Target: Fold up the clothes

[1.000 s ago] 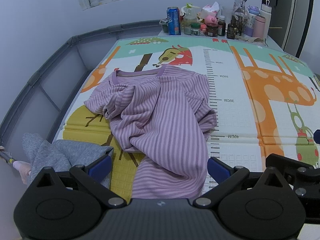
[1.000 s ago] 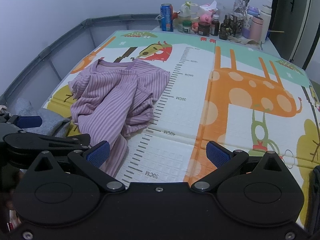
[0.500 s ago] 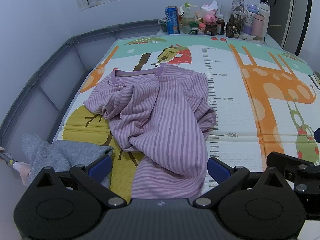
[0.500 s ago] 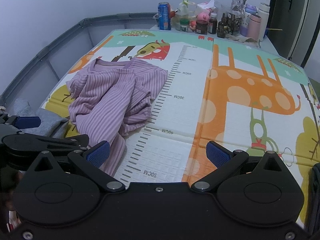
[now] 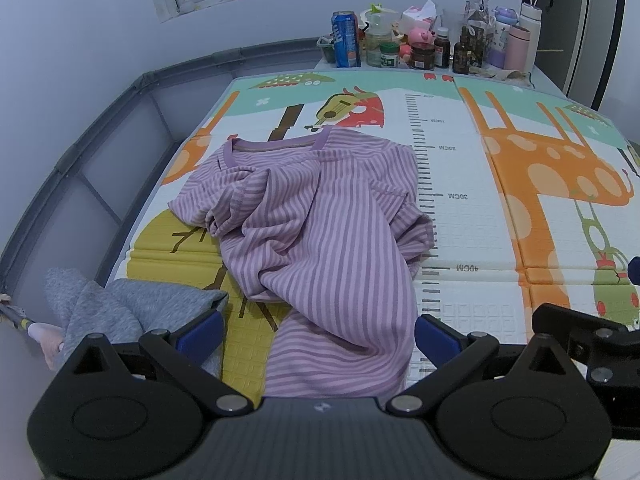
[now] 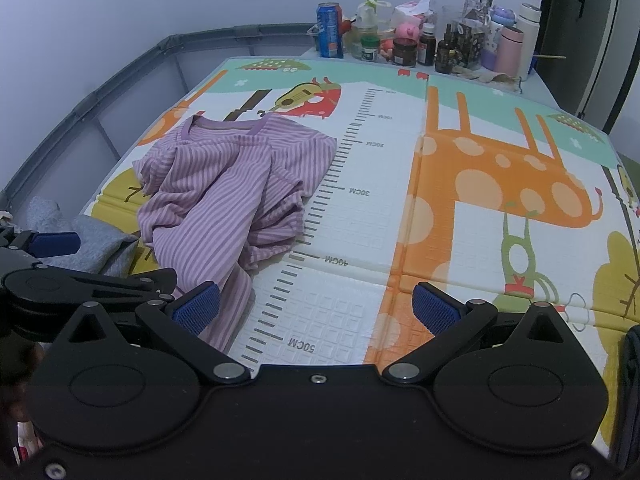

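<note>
A crumpled purple striped shirt is spread near the play mat's left edge; both the left claw and right claw are held wide open, empty.

mat ruler | reads 20CM, 30CM, 40CM, 50CM, upside-down

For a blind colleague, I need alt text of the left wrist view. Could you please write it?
A crumpled purple striped shirt lies on a cartoon play mat, collar away from the camera, its hem between the open left gripper fingers. A grey garment lies at the mat's near left corner, and bottles and a can stand at the far end.
</note>
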`<state>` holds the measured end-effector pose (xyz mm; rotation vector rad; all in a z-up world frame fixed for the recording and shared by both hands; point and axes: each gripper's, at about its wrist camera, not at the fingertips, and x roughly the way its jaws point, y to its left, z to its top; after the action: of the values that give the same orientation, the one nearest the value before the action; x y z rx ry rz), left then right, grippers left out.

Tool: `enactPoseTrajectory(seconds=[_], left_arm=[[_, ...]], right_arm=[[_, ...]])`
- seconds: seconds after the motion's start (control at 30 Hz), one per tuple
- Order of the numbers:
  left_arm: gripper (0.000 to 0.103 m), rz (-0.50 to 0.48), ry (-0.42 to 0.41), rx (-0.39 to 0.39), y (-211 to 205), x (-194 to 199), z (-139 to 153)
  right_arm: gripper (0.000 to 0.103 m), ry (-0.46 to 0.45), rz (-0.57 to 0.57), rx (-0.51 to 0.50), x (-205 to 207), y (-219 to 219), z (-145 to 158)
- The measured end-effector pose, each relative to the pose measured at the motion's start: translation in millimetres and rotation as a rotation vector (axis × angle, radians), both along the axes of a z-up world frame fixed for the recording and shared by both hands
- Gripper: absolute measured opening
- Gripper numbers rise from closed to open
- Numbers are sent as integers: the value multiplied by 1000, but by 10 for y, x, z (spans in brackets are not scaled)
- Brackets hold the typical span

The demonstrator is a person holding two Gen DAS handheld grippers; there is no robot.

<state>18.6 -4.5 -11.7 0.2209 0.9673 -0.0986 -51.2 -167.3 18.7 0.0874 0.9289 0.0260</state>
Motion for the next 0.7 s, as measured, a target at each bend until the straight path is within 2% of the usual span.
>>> enactPoseTrajectory(seconds=[0.4, 0.7], left_arm=[[103, -10, 7, 8, 4, 55, -27], [103, -2, 15, 3, 56, 308, -109]], right_arm=[[103, 4, -3, -3, 44, -4, -1], [102, -4, -16, -7, 339, -56, -15]])
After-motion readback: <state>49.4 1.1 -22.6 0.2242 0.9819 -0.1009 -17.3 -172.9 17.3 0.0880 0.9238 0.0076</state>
